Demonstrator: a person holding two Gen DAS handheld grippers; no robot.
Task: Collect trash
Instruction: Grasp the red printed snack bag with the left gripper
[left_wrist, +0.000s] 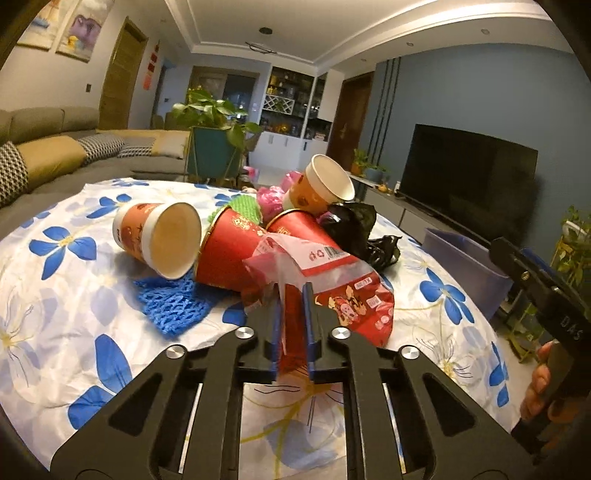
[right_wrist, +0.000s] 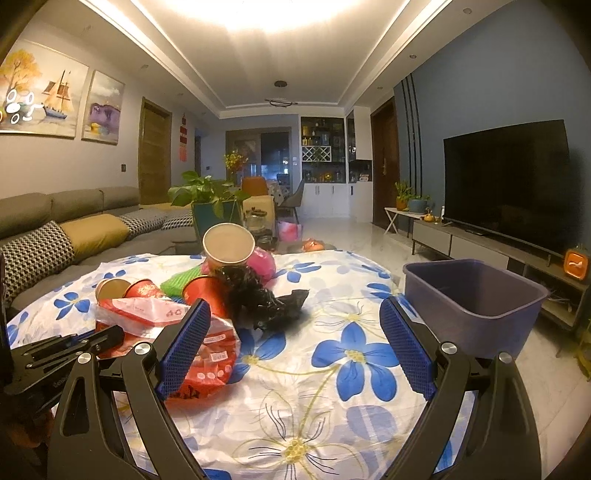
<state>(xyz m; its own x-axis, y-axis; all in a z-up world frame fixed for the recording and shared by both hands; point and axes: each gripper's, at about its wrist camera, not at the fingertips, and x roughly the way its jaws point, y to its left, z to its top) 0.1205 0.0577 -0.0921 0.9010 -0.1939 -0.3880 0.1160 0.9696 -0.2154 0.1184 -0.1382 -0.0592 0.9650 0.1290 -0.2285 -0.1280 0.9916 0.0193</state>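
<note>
My left gripper (left_wrist: 291, 291) is shut on a red and clear snack wrapper (left_wrist: 332, 280), which also shows in the right wrist view (right_wrist: 218, 354). Behind it lies a pile of trash: a white-lined paper cup (left_wrist: 162, 236) on its side, two red cups (left_wrist: 225, 251), an orange cup (left_wrist: 321, 184) on top, a black plastic bag (left_wrist: 354, 225), a blue net (left_wrist: 173, 306), green net and pink bag. My right gripper (right_wrist: 295, 328) is open and empty above the tablecloth, right of the pile. A purple bin (right_wrist: 476, 299) stands at the table's right edge.
The round table has a white cloth with blue flowers (right_wrist: 332, 369). A sofa (left_wrist: 44, 155) is at the left, a potted plant (left_wrist: 210, 140) behind the table, a TV (right_wrist: 509, 181) on a low cabinet at the right. My right gripper's body shows in the left wrist view (left_wrist: 546, 295).
</note>
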